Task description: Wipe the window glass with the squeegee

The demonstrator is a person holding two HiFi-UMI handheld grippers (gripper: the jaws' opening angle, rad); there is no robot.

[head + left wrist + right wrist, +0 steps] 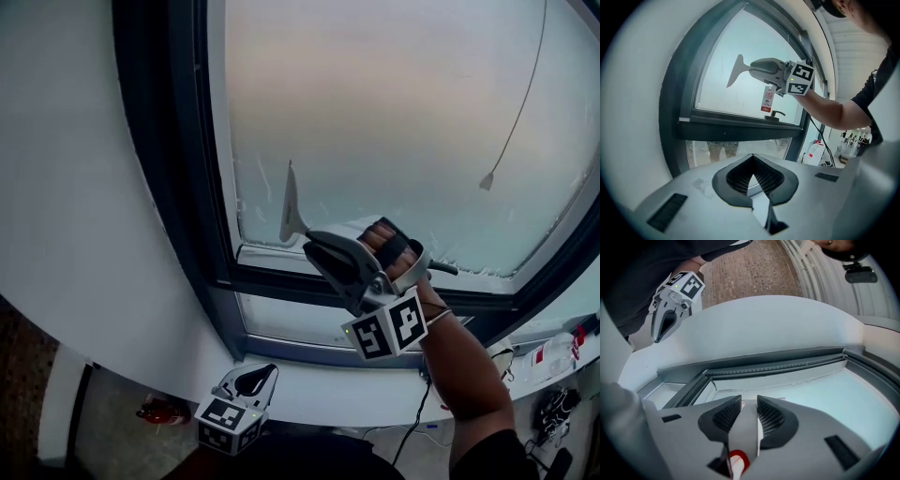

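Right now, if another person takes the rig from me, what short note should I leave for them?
Right tool: shut on the squeegee handle.
Left tool: shut, empty, held low by the white sill.
Squeegee: blade upright at the lower left of the upper window glass, on it or very close to it.
Done: the squeegee is picked up and brought to the glass. The pictures do not show how much is wiped.
Left: wipe across the pane, probably towards the right, and avoid the hanging cord.

Two grippers point(312, 246) point(265, 372), one squeegee point(292, 208), one window point(394, 112)
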